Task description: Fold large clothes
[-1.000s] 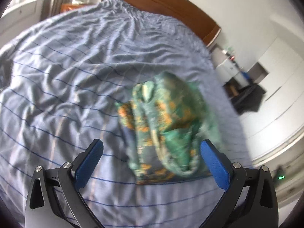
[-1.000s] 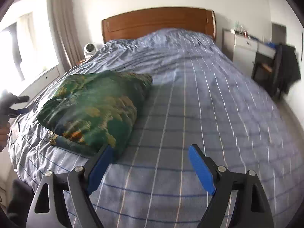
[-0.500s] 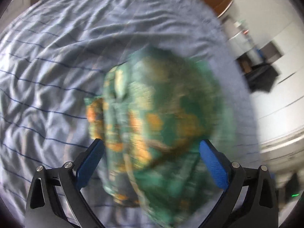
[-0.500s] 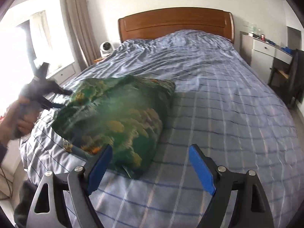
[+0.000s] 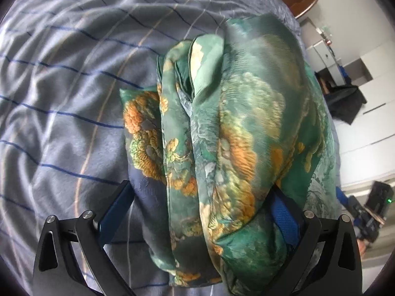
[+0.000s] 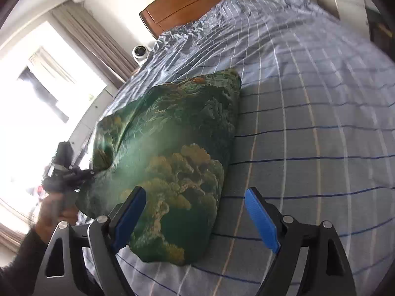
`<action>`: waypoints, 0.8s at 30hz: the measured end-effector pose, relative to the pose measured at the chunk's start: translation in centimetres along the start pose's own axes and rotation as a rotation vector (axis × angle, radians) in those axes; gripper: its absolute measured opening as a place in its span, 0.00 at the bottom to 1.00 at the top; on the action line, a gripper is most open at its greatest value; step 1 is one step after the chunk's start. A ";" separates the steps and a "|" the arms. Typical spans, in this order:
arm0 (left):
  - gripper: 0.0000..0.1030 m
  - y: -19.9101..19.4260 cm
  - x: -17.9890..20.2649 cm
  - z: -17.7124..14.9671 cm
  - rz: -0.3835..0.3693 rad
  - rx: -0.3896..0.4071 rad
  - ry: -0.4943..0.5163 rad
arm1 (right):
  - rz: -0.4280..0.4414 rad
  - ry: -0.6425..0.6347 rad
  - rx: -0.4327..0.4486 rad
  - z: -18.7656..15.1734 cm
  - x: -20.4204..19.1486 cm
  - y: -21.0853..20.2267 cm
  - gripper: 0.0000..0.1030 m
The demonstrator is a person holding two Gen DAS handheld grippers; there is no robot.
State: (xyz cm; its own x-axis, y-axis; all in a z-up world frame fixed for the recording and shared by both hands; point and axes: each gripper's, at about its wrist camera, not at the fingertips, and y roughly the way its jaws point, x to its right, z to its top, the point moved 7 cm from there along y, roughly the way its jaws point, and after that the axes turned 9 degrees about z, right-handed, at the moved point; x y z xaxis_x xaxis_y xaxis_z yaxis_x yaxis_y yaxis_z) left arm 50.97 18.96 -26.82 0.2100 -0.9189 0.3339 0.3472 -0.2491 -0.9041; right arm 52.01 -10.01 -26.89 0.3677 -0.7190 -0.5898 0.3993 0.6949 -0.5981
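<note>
Green-gold folded garment (image 5: 229, 133) on striped bedcover (image 5: 61, 98) | left gripper (image 5: 200, 212) jaws apart around it | right gripper (image 6: 195, 217) jaws apart

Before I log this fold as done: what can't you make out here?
- Green garment: kind unknown, bundled in both views.
- Left gripper: whether its jaws press the cloth; the right one is draped, left wrist view.
- Right gripper: open.
- Hand: blurred, backlit, right wrist view.
</note>
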 end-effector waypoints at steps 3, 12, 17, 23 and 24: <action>1.00 0.7 -1.0 -0.2 -0.065 -0.027 -0.024 | 0.036 0.065 -0.030 0.0 1.7 1.4 0.82; 1.00 0.9 -1.7 -0.6 -0.122 -0.040 -0.018 | 0.134 0.196 -0.054 -0.3 3.4 3.1 0.82; 1.00 1.6 -1.3 0.0 -0.135 -0.048 -0.017 | 0.206 0.205 -0.100 -0.2 3.0 4.8 0.82; 1.00 3.5 -0.6 0.7 -0.169 -0.053 -0.043 | 0.266 0.245 -0.166 -0.1 2.8 9.2 0.85; 1.00 3.5 -0.6 0.7 -0.165 -0.046 -0.048 | 0.261 0.246 -0.169 -0.1 2.8 9.7 0.85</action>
State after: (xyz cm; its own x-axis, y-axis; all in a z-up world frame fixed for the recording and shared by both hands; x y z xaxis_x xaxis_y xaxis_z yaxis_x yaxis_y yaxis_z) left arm 52.66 18.89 -29.99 0.1974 -0.8492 0.4899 0.3387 -0.4098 -0.8470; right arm 56.88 -5.25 -34.40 0.2178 -0.5068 -0.8341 0.1678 0.8613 -0.4795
